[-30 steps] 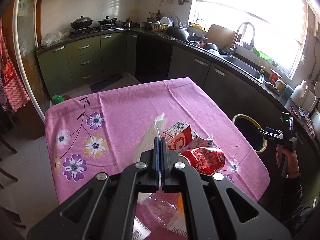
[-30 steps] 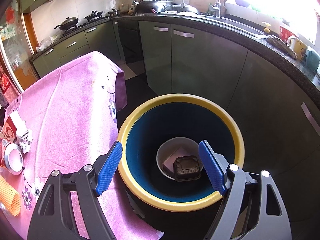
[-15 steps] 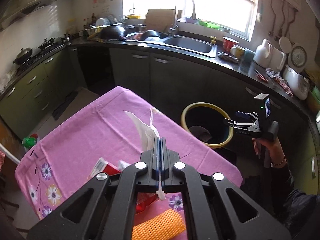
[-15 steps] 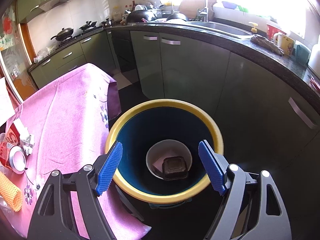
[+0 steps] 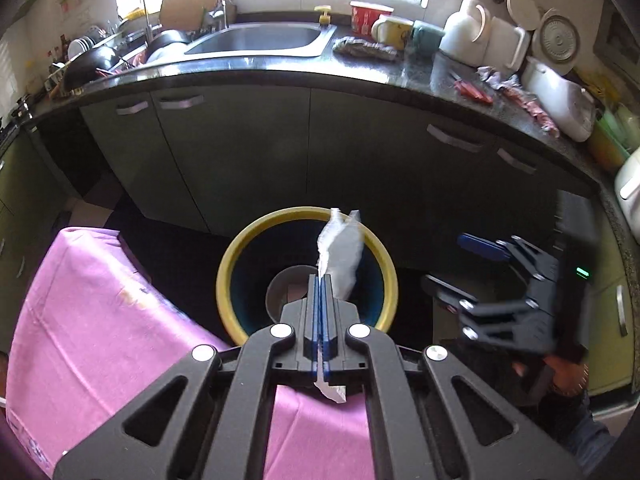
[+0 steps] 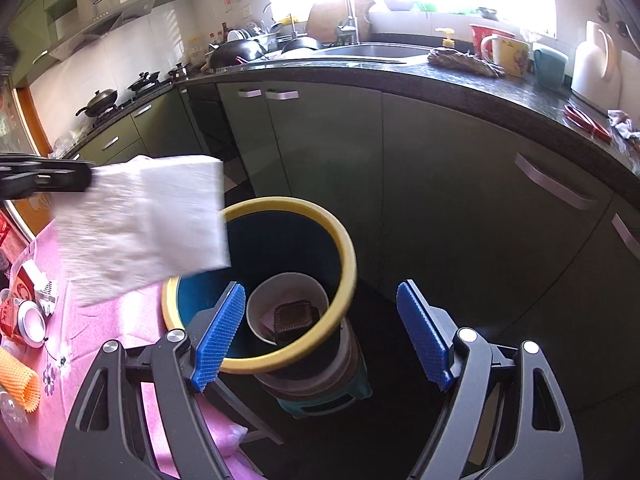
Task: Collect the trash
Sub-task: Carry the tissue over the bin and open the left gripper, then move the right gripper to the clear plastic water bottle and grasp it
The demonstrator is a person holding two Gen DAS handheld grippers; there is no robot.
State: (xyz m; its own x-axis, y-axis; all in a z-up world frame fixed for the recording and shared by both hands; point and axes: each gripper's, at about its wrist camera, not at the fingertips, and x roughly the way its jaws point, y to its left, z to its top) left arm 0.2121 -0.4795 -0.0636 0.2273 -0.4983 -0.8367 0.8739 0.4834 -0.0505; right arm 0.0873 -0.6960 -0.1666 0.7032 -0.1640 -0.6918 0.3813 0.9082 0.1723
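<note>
My left gripper is shut on a white paper napkin, which hangs over the mouth of the yellow-rimmed bin. In the right wrist view the same napkin is blurred and sticks out from the left gripper above the bin's left rim. My right gripper is open with nothing in it, just in front and to the right of the bin; it also appears in the left wrist view. A white bowl with a dark square tray lies at the bottom of the bin.
The table with a pink cloth stands left of the bin. On it lie a red carton, a crushed can and an orange foam net. Green cabinets and a dark counter curve behind the bin.
My left gripper has swung with the napkin from above the trash on the table to above the bin. The right gripper has drawn back and to the right of the bin, still open.
</note>
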